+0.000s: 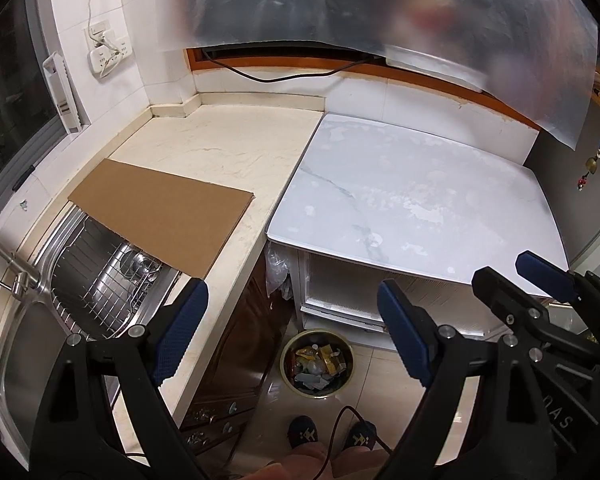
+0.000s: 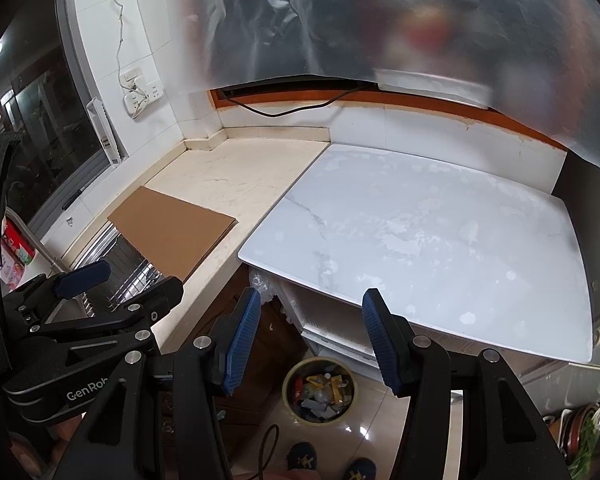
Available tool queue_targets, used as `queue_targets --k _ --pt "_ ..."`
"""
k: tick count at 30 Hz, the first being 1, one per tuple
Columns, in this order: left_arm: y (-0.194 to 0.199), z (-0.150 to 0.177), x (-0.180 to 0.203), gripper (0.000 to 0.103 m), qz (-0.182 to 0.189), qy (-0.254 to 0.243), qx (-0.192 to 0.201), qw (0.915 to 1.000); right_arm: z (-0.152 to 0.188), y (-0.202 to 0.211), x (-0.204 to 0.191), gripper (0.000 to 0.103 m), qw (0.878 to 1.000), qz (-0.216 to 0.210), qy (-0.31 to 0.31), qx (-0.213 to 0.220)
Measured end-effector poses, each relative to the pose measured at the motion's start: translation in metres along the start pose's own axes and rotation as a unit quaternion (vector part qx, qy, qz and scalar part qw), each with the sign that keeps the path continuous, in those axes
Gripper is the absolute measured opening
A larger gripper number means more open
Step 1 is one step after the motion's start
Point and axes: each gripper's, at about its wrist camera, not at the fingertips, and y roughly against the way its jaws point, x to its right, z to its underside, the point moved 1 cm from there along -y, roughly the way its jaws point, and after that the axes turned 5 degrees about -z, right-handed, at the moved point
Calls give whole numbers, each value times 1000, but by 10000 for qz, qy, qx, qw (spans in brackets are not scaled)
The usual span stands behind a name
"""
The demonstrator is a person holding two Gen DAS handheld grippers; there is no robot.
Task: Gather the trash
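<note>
A round bin [image 1: 317, 363] stands on the floor below the counters, holding several wrappers and scraps; it also shows in the right wrist view [image 2: 319, 390]. My left gripper [image 1: 292, 334] is open and empty, held high above the bin. My right gripper [image 2: 308, 340] is open and empty, also above the bin. The right gripper [image 1: 516, 280] shows at the right of the left wrist view. The left gripper [image 2: 120, 276] shows at the left of the right wrist view. No trash shows on the white marble table [image 1: 420, 196] or the beige counter [image 1: 228, 148].
A cardboard sheet [image 1: 160, 216] lies over the sink's edge [image 1: 24, 336]. A dish rack [image 1: 112, 276] sits in the sink. Wooden drawers [image 1: 240, 364] are under the counter. A plastic sheet [image 1: 380, 8] hangs over the window. My feet [image 1: 328, 436] and a cable are on the floor.
</note>
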Motion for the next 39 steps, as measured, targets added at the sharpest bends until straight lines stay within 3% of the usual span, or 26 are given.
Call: queue_targets --k 39 --pt "-3 6 -12 85 22 -34 -40 10000 7 -5 -5 54 10000 20 -24 -30"
